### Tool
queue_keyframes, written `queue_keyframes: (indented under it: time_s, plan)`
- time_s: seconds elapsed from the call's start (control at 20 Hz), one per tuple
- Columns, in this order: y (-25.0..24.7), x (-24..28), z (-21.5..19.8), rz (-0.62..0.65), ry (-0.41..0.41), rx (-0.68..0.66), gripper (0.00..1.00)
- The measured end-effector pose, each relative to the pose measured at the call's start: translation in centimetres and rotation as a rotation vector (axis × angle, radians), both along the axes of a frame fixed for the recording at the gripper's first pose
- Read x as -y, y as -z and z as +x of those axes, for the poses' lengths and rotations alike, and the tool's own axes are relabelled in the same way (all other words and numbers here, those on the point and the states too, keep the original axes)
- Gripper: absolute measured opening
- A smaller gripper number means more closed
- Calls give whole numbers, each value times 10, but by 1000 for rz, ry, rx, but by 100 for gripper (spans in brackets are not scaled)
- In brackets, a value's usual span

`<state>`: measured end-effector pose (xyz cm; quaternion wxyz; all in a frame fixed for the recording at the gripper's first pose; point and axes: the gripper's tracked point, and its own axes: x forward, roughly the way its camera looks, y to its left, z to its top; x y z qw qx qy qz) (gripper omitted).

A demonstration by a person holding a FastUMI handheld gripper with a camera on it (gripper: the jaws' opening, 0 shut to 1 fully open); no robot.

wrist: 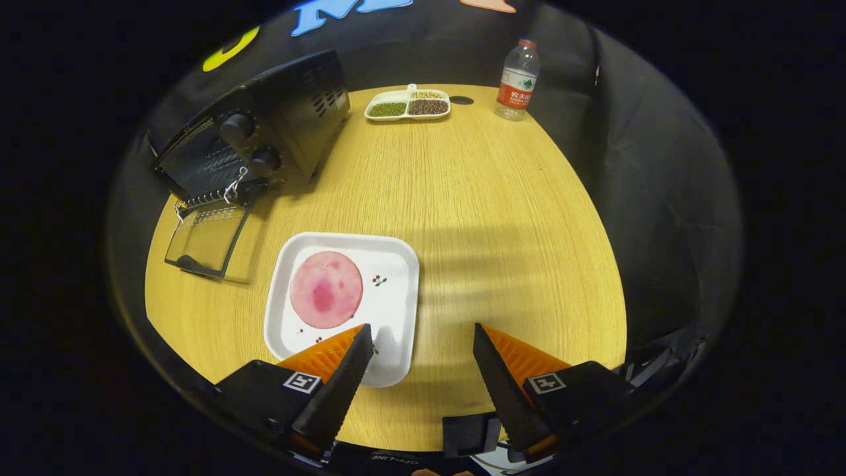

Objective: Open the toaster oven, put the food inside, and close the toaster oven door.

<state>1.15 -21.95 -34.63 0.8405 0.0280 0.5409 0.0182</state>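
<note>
With the toaster oven (264, 125) door already down at ten o'clock, the released claw (423, 337) hovers empty near the pink food slice (326, 289) on its white plate (396, 317), so grasping it seems next.

The food (326, 289) lies on a plate (396, 311) just ahead of the spread fingers of the gripper (420, 332), with the toaster oven (264, 129) beyond it to the left, door (206, 237) down on the table (489, 218).

The black toaster oven (264, 125) stands with its glass door (206, 237) open and lying flat on the table. Near this door, a round pink food slice (326, 289) lies flat on a white square plate (390, 264).
</note>
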Motion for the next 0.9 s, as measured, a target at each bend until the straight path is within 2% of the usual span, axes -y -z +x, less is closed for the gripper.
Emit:
queue_keyframes:
  time_s: [0.15, 0.3, 0.65, 0.7, 0.9]
  plan:
    - [11, -1, 5, 8, 8, -55, 98]
    - [20, -2, 1, 19, 38, -130, 86]
    - [25, -15, 1, 109, 118, -255, 43]
    - [24, -16, 0, 114, 120, -271, 24]
    - [23, -15, 2, 117, 90, -217, 18]
